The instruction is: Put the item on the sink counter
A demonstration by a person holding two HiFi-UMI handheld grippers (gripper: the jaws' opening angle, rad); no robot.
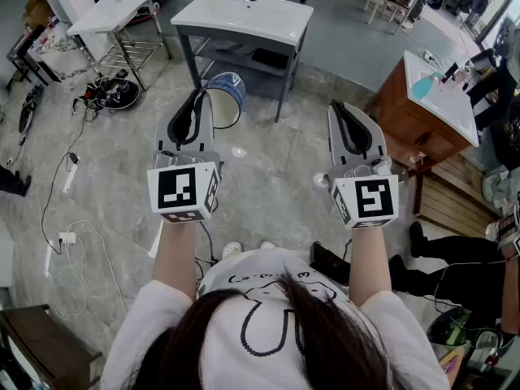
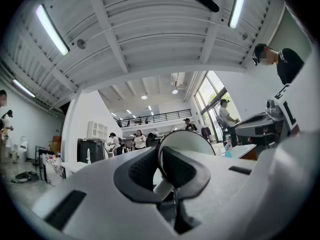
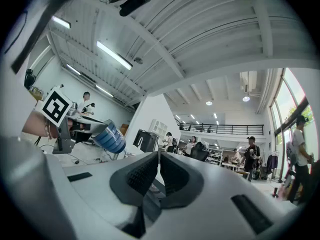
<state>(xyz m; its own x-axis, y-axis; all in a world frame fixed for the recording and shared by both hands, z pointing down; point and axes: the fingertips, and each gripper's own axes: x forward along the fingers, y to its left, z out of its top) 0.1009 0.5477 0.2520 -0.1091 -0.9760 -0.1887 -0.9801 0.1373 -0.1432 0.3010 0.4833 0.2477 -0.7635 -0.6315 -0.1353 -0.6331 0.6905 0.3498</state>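
Note:
A blue cup (image 1: pixel 224 93) with a white inside hangs on its side above the floor. My left gripper (image 1: pixel 200 97) is shut on its rim. In the left gripper view the cup's round white face (image 2: pixel 189 140) stands just behind the jaws, its thin edge pinched between the pads. The right gripper view shows the same blue cup (image 3: pixel 109 137) off to the left. My right gripper (image 1: pixel 344 109) is held level beside the left one, shut with nothing in it (image 3: pixel 158 167). The white sink counter (image 1: pixel 219 13) stands ahead on grey legs.
A second white sink stand (image 1: pixel 106 15) is at the far left and a wooden vanity (image 1: pixel 410 128) with a white top at the right. Cables and a power strip (image 1: pixel 67 238) lie on the grey floor at left. People stand around in the room.

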